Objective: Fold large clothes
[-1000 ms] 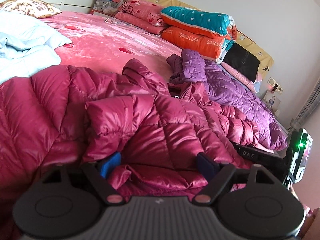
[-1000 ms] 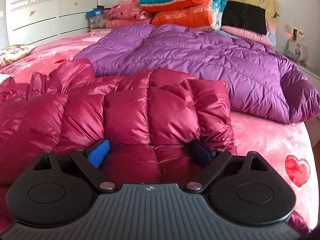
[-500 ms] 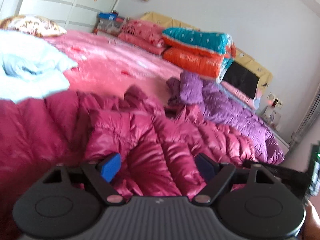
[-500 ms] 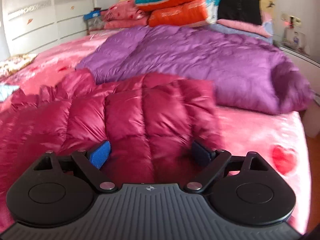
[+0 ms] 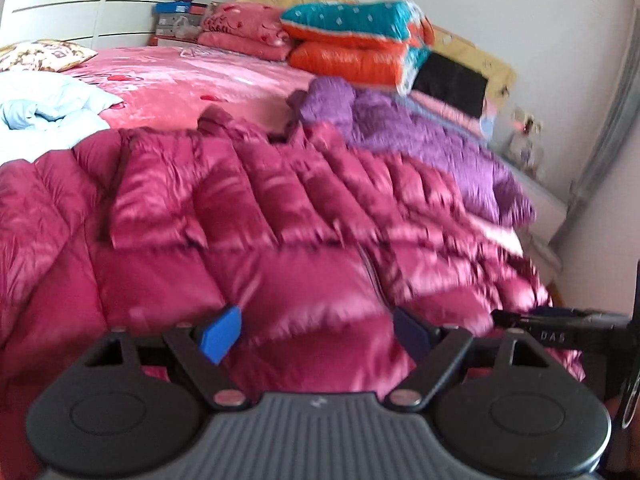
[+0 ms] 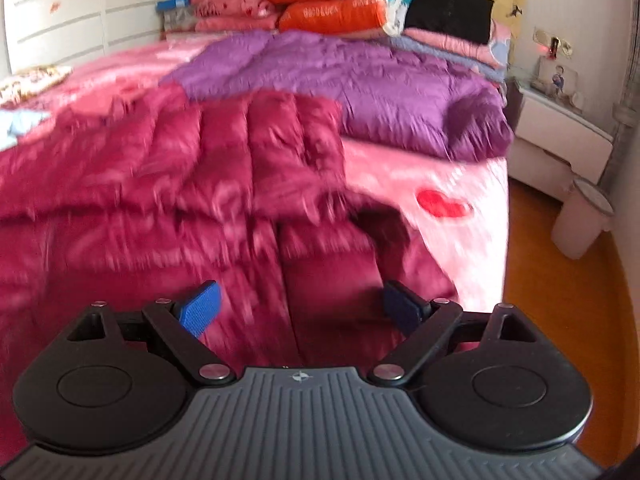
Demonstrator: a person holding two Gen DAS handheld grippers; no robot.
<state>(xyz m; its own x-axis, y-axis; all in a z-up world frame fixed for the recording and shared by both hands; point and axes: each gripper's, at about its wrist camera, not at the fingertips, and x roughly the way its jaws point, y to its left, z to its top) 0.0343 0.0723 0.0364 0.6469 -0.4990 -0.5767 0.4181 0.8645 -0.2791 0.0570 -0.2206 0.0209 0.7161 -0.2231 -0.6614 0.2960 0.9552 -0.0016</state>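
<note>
Left wrist view: a pink bed (image 5: 224, 76) carries a crimson down jacket (image 5: 256, 216) spread across its near edge, a purple down coat (image 5: 432, 136) beside it. The left gripper (image 5: 316, 330) and right gripper (image 6: 298, 306) hover above the jacket, jaws spread wide, gripping nothing.

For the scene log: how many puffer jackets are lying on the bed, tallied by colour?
Crimson jacket: 1
Purple jacket: 1
Light blue jacket: 1
Total: 3
</note>
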